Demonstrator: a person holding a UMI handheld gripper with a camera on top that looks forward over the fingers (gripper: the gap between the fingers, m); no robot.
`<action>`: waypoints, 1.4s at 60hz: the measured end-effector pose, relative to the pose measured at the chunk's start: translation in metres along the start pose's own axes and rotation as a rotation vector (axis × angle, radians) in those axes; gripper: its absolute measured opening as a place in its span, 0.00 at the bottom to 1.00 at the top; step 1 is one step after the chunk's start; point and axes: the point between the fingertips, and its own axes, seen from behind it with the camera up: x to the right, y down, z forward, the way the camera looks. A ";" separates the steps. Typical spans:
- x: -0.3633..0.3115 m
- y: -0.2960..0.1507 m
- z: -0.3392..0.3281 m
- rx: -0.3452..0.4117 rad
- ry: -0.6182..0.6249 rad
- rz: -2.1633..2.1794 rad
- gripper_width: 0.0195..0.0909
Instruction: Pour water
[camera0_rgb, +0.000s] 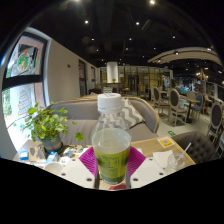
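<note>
A clear plastic bottle (111, 145) with a white cap and green liquid in its lower half stands upright between my two fingers. The magenta pads (90, 160) press against its sides, so my gripper (111, 165) is shut on the bottle. The bottle's base is hidden by the gripper body. It appears lifted above the white table (160, 168). No cup or other receiving vessel shows.
A potted green plant (45, 124) stands left of the bottle on the table. A yellow card (158, 146) and small items (172, 157) lie to the right. A grey sofa (80, 110) runs behind, with chairs and tables (185, 105) further right.
</note>
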 end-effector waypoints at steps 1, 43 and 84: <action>-0.002 0.000 0.000 -0.010 0.006 0.001 0.21; 0.028 0.116 0.025 -0.144 0.043 0.012 0.57; -0.066 0.070 -0.264 -0.373 0.127 0.008 0.92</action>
